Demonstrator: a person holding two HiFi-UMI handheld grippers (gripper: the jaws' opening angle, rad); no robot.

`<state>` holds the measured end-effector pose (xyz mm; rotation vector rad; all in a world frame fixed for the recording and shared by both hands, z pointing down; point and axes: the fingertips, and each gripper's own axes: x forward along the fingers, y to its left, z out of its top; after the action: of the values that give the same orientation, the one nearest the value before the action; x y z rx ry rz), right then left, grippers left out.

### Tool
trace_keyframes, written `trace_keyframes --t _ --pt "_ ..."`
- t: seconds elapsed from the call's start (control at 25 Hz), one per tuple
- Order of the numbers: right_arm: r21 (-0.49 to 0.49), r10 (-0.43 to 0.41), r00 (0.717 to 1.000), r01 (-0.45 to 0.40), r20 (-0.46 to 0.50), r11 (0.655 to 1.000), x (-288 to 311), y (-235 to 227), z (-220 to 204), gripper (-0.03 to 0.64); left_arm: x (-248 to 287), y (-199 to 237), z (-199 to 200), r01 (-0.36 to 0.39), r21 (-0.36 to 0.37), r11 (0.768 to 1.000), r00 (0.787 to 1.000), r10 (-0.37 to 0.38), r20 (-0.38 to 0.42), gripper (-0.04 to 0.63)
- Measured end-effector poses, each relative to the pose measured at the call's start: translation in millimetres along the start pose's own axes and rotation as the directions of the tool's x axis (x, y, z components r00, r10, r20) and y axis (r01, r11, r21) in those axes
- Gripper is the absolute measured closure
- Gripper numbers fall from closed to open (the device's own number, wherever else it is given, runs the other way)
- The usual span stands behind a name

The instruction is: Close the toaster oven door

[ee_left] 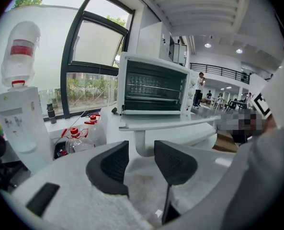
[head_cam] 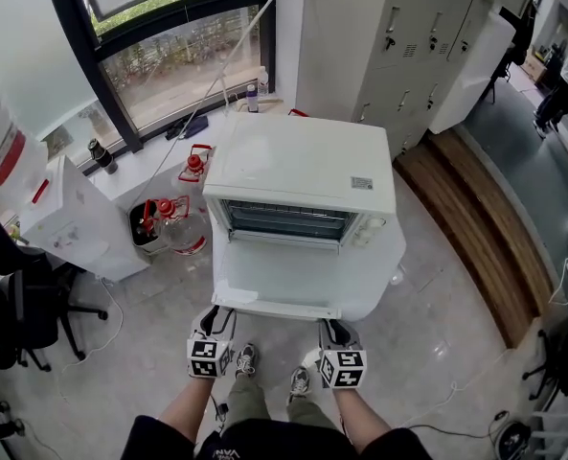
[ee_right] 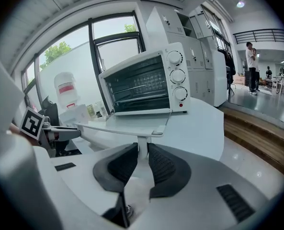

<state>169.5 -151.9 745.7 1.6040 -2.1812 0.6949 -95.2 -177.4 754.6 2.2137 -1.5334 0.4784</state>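
water dispenser (head_cam: 73, 220): white, far left, by the window wall.
jugs (head_cam: 182, 226): clear with red caps, on the floor between the water dispenser and the table (head_cam: 387, 262).
left gripper (head_cam: 215, 314) (ee_left: 142, 153): at the near left corner of the door; jaws apart, nothing pinched. The left end of the door handle (ee_left: 142, 146) shows beyond the gap, untouched.
toaster oven (head_cam: 303, 166): white, on the table in the middle of the scene, its racks visible inside.
door (head_cam: 279, 278): swung fully down, lying flat toward the person.
right gripper (head_cam: 333, 328) (ee_right: 142, 153): at the near right corner of the door; pads clamped on the door handle's white upright post.
lockers (head_cam: 413, 36): pale, far right.
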Motion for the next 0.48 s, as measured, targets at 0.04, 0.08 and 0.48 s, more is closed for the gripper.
trace_keyframes --t 0.04,0.08,0.48 --pt "0.001 -0.002 1.0 0.002 0.004 1.0 -2.0 0.7 3.9 0.541 -1.9 -0.3 3.6 0.005 -0.007 1.0 1.0 -0.005 0.006 0.42" --pt "0.001 -0.003 1.0 0.003 0.008 1.0 -4.2 1.4 7.9 0.541 -3.9 -0.6 7.3 0.011 -0.018 1.0 1.0 -0.011 0.014 0.42" --pt "-0.02 -0.033 0.997 0.034 0.075 0.999 -20.3 6.5 51.1 0.541 -15.0 -3.0 51.1 0.085 -0.028 0.996 0.994 -0.082 0.076 0.426"
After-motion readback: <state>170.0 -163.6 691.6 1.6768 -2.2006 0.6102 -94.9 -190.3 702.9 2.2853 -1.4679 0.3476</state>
